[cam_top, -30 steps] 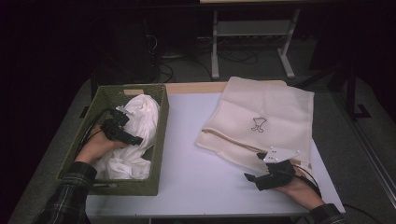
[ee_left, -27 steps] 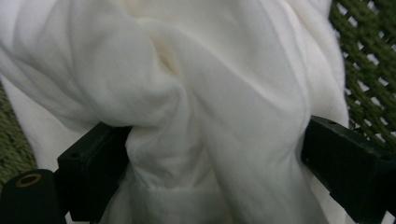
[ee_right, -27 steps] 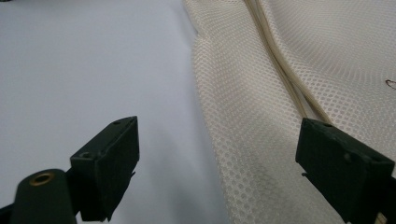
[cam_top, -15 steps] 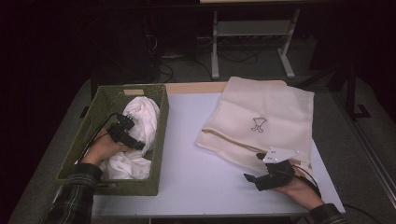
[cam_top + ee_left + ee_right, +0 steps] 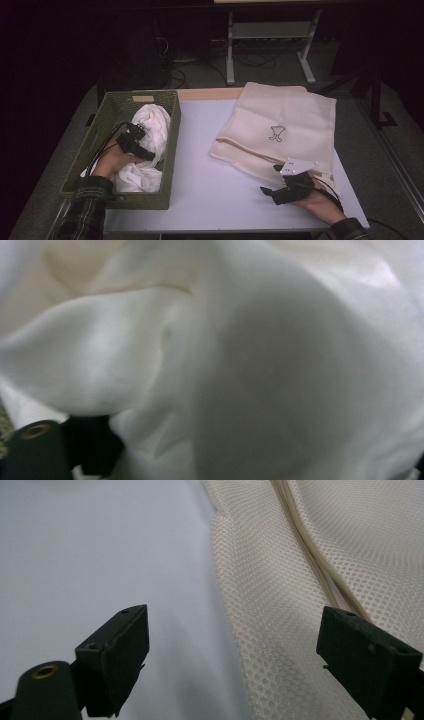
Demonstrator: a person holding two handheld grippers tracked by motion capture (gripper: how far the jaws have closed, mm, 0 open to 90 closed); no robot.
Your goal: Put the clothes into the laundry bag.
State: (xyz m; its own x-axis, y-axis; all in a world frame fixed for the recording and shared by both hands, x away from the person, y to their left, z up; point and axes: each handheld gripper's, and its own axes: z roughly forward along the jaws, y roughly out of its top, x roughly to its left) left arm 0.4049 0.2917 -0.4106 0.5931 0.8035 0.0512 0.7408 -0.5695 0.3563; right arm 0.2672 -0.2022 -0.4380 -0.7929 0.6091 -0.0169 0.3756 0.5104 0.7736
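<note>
A green woven basket [image 5: 169, 145] stands on the left of the table and holds a crumpled white cloth [image 5: 150, 120]. My left gripper [image 5: 147, 154] is down in the basket, pressed into that cloth. In the left gripper view the white cloth [image 5: 250, 365] bulges between the widely parted jaws of the left gripper [image 5: 255, 460]. A cream mesh bag [image 5: 285, 125] with a small dark print lies flat at the right. My right gripper [image 5: 270, 179] rests open at the bag's near left edge. In the right gripper view the gripper [image 5: 245, 665] straddles the edge of the mesh bag [image 5: 300, 580].
The white table top [image 5: 200, 150] is bare between basket and bag. A wooden strip [image 5: 210, 94] runs along its far edge. Behind the table are a metal stand [image 5: 270, 45] and cables [image 5: 180, 75] on a dark floor.
My left gripper has shifted slightly nearer and to the right over the white cloth in the basket. The right gripper has stayed put.
</note>
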